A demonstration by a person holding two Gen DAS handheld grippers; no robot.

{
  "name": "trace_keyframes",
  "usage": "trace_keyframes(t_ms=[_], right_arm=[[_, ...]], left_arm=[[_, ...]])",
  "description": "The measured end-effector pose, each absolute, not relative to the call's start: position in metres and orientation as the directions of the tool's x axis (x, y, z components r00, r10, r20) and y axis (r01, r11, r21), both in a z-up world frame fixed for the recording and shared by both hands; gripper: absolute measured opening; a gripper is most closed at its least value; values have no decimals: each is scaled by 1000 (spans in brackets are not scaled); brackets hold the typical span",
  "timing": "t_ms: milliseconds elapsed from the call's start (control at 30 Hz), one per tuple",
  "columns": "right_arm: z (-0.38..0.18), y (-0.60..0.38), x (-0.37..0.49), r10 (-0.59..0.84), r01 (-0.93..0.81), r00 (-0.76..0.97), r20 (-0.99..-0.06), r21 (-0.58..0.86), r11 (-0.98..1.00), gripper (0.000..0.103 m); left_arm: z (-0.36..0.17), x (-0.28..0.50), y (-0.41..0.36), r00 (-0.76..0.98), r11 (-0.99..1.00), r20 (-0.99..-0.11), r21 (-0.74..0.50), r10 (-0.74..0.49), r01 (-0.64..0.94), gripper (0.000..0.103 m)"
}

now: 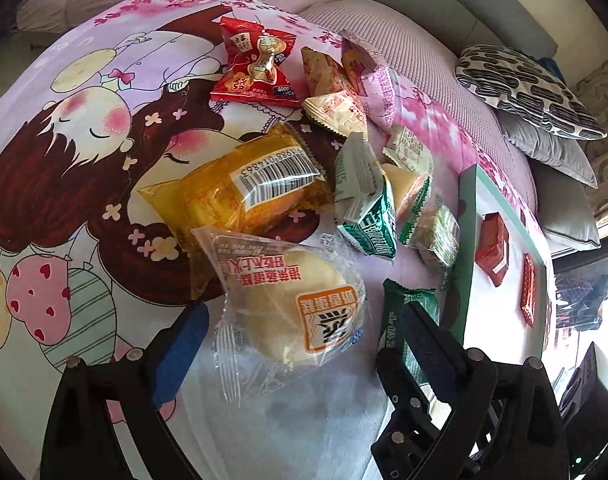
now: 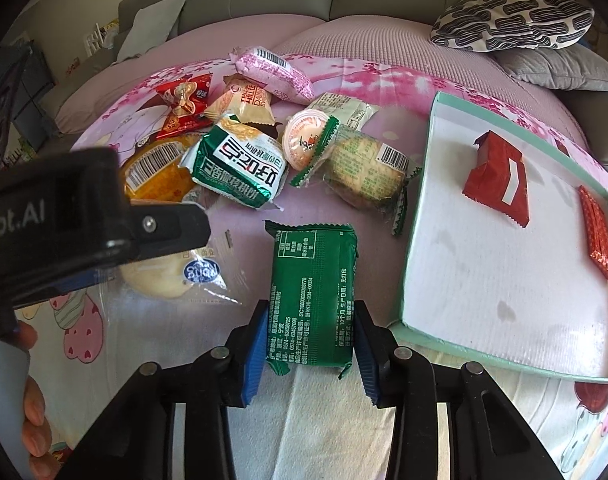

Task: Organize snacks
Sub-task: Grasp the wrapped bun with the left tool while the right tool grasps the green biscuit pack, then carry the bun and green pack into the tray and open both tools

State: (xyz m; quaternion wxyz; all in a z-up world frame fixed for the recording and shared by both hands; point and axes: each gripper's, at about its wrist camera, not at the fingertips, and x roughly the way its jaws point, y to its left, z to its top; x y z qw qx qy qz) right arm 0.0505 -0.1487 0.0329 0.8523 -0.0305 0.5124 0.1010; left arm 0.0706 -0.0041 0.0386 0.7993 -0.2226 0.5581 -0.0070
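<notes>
Left wrist view: left hand-held gripper is sitting spread wide, its 2 blue pads flanking but not touching a clear-wrapped round cake lying on the cartoon-print blanket. Just beyond the cake an orange pack with a barcode label is lying. Farther off, a red candy pack is resting, and right of it a pink pack and some beige packs are piling together. A green-white biscuit pack is standing tilted right of the orange pack. At far right a teal-rimmed tray is showing edge-on, holding 2 red packs. A patterned pillow is lying beyond it.

Right wrist view: right hand-held gripper is pinching the near end of a dark green pack, both blue pads pressing its sides; the pack is pointing away along the fingers, just left of the tray. Whether the pack is lifted or resting on the blanket, I cannot tell. Inside the tray a red folded pack is lying mid-tray and a red foil bar is lying at its right edge, well apart. Beyond the green pack the snack heap is spreading: green-white biscuit pack, a jelly cup, a clear round cookie pack. The left hand-held gripper's black body is covering the left side, over the round cake.
</notes>
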Motion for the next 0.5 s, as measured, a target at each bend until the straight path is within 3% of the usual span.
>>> trace_keyframes(t_ms=[100, 233, 500], right_arm=[[33, -149, 47, 139, -207, 455, -879, 47, 977, 42], [33, -150, 48, 144, -204, 452, -880, 56, 977, 42], [36, -153, 49, 171, -194, 460, -871, 89, 977, 42]], left_arm=[[38, 70, -11, 369, 912, -895, -345, -249, -222, 94], [35, 72, -12, 349, 918, -911, -315, -222, -239, 68], [46, 71, -5, 380, 915, -895, -334, -233, -227, 58]])
